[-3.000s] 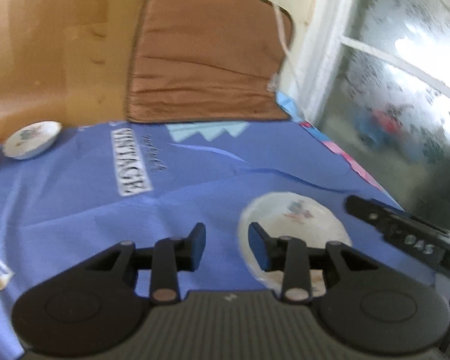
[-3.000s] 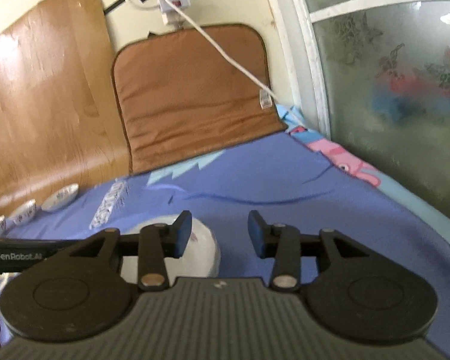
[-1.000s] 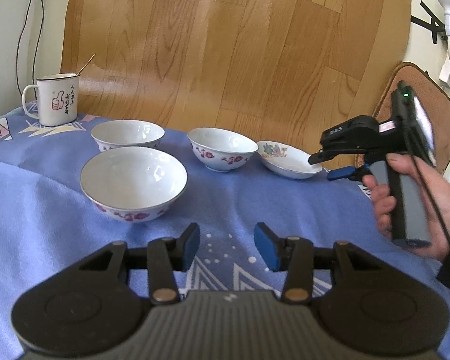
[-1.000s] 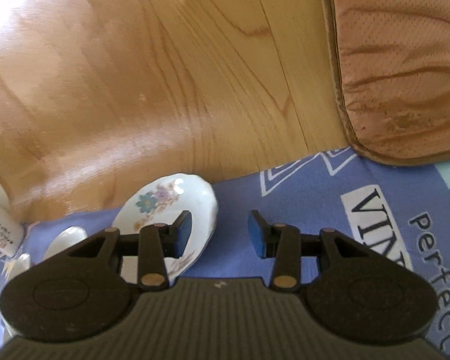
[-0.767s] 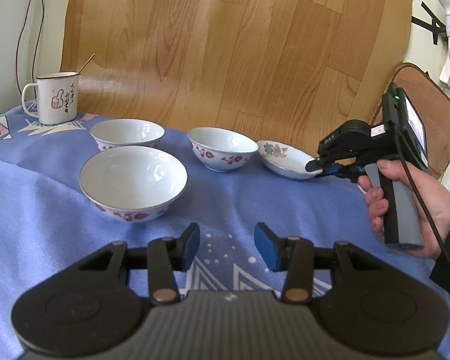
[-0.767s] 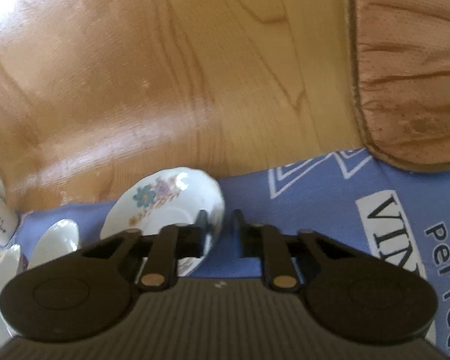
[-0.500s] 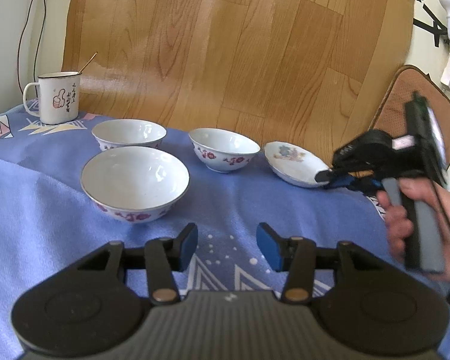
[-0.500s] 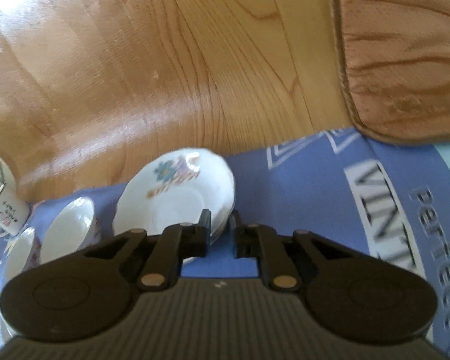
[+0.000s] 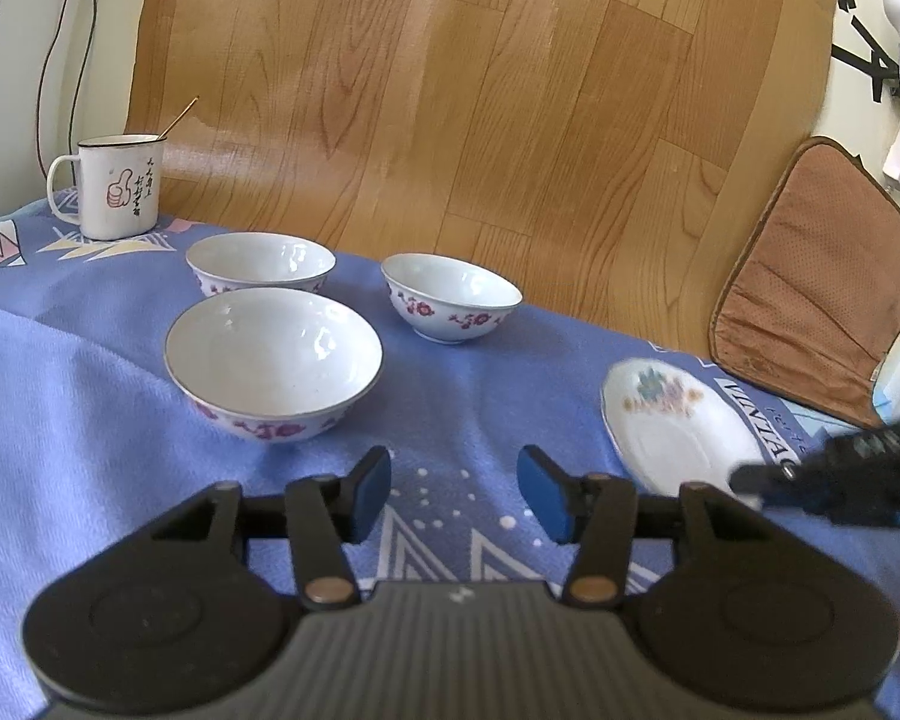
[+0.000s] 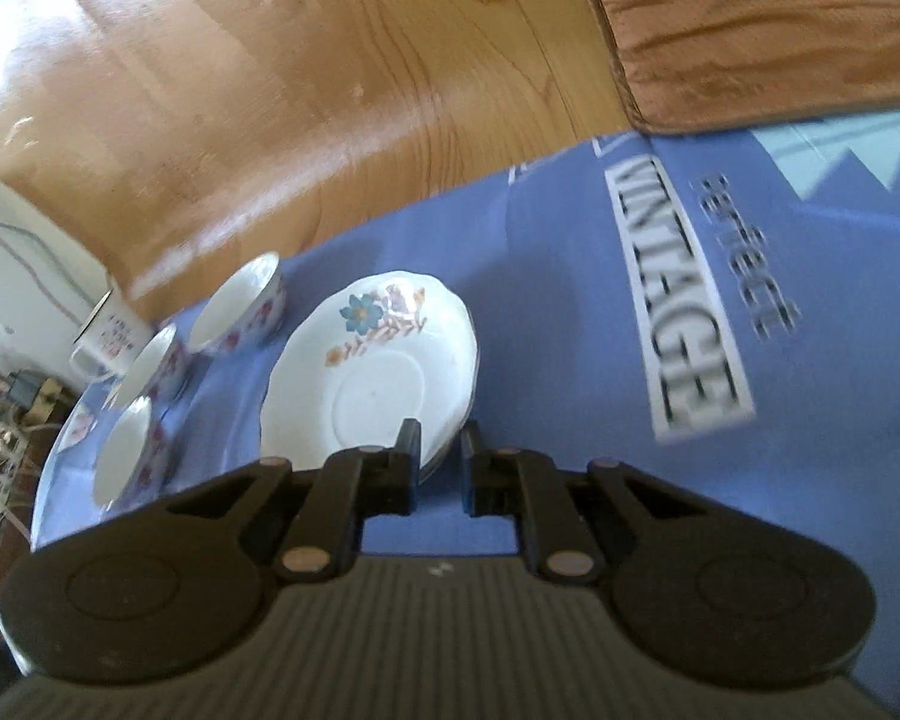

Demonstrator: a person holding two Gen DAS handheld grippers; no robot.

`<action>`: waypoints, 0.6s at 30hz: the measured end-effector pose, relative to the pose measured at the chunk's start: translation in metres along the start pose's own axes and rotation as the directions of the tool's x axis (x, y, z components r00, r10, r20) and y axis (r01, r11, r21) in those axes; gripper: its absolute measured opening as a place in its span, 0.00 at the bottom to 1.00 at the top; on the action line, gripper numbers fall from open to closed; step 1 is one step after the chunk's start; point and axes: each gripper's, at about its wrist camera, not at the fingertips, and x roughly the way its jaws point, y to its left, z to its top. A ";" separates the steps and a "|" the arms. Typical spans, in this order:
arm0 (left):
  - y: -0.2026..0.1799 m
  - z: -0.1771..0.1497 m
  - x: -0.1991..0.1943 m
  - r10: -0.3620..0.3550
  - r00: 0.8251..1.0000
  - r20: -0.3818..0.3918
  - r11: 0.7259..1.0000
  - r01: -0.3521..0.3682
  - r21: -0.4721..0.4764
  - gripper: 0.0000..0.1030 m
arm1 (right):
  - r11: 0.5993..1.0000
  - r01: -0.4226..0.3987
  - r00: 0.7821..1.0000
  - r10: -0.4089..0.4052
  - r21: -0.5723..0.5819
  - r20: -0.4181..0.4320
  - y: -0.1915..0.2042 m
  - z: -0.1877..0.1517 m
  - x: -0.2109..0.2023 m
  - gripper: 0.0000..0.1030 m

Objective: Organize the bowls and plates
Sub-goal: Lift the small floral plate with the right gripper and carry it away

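Gripping a floral plate (image 10: pixel 384 372) by its near rim, right hand-held gripper (image 10: pixel 437 468) at lower centre.
Left hand-held gripper (image 9: pixel 453 489) gaped wide; three bowls (image 9: pixel 273 360) and one mug (image 9: pixel 120 186) sat upper left on the blue-clothed surface (image 9: pixel 60 420).

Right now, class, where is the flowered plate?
The flowered plate sits on the blue cloth at the right of the left wrist view, right of the three bowls and near the brown cushion; the right claw pinches its near rim.

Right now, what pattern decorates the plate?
A floral spray with a blue flower on white plate; right wrist view shows it best.
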 end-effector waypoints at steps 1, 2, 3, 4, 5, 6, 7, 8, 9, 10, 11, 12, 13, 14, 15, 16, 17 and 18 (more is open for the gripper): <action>0.000 0.000 0.000 0.000 1.000 0.000 1.000 0.000 0.001 0.47 | 1.000 -0.008 1.000 0.008 -0.004 -0.004 0.001 -0.004 -0.003 0.15; 0.000 0.000 0.000 -0.001 1.000 -0.001 1.000 0.001 0.001 0.47 | 1.000 -0.015 1.000 0.015 -0.010 -0.008 0.001 -0.008 -0.007 0.15; 0.000 0.000 0.000 -0.002 1.000 -0.001 1.000 0.002 0.000 0.47 | 1.000 -0.021 1.000 0.020 -0.016 -0.013 0.002 -0.012 -0.010 0.15; 0.000 0.000 0.000 -0.003 1.000 -0.002 1.000 0.003 -0.001 0.48 | 0.999 -0.027 1.000 0.026 -0.026 -0.018 0.004 -0.016 -0.013 0.15; 0.001 0.000 0.000 -0.004 1.000 -0.002 1.000 0.004 -0.002 0.49 | 0.999 -0.031 0.999 0.030 -0.037 -0.021 0.007 -0.020 -0.017 0.15; 0.001 0.000 0.000 -0.006 1.000 -0.002 1.000 0.006 -0.004 0.49 | 0.998 -0.033 0.999 0.032 -0.051 -0.024 0.010 -0.025 -0.020 0.15; 0.001 0.000 0.000 -0.007 1.000 -0.002 1.000 0.007 -0.005 0.49 | 0.997 -0.033 0.999 0.031 -0.069 -0.028 0.013 -0.029 -0.023 0.15; 0.002 0.000 0.000 -0.008 1.000 -0.003 1.000 0.008 -0.005 0.49 | 0.996 -0.033 0.999 0.030 -0.084 -0.031 0.016 -0.032 -0.025 0.15; 0.001 0.000 0.000 -0.009 1.000 -0.003 1.000 0.009 -0.005 0.49 | 0.995 -0.035 0.999 0.032 -0.096 -0.033 0.017 -0.033 -0.026 0.15; 0.002 0.000 0.000 -0.010 1.000 -0.003 1.000 0.010 -0.004 0.49 | 0.993 -0.038 0.999 0.035 -0.109 -0.034 0.020 -0.036 -0.028 0.15; 0.001 0.000 0.000 -0.011 1.000 -0.004 1.000 0.011 -0.003 0.49 | 0.992 -0.039 0.999 0.035 -0.121 -0.035 0.022 -0.037 -0.028 0.15; 0.001 0.000 0.000 -0.012 1.000 -0.005 1.000 0.012 -0.002 0.49 | 0.990 -0.038 0.999 0.034 -0.132 -0.034 0.024 -0.039 -0.029 0.16; 0.001 0.000 0.000 -0.014 1.000 -0.007 1.000 0.014 -0.001 0.49 | 0.989 -0.035 0.999 0.031 -0.144 -0.030 0.026 -0.041 -0.028 0.18; 0.001 0.000 0.000 -0.016 1.000 -0.008 1.000 0.016 0.000 0.49 | 0.988 -0.029 0.999 0.025 -0.155 -0.025 0.027 -0.041 -0.028 0.19; 0.000 0.000 0.000 -0.018 1.000 -0.009 1.000 0.018 0.002 0.49 | 0.987 -0.028 0.999 0.024 -0.159 -0.024 0.026 -0.041 -0.027 0.21; 0.000 0.000 0.000 -0.020 1.000 -0.010 1.000 0.020 0.004 0.49 | 0.987 -0.024 0.999 0.021 -0.158 -0.024 0.026 -0.041 -0.025 0.22; 0.000 0.000 0.000 -0.022 1.000 -0.010 1.000 0.022 0.005 0.49 | 0.988 -0.020 1.000 0.016 -0.155 -0.023 0.026 -0.041 -0.024 0.22; -0.001 0.000 0.000 -0.025 1.000 -0.012 1.000 0.025 0.007 0.49 | 0.988 -0.019 1.000 0.016 -0.152 -0.021 0.025 -0.042 -0.024 0.23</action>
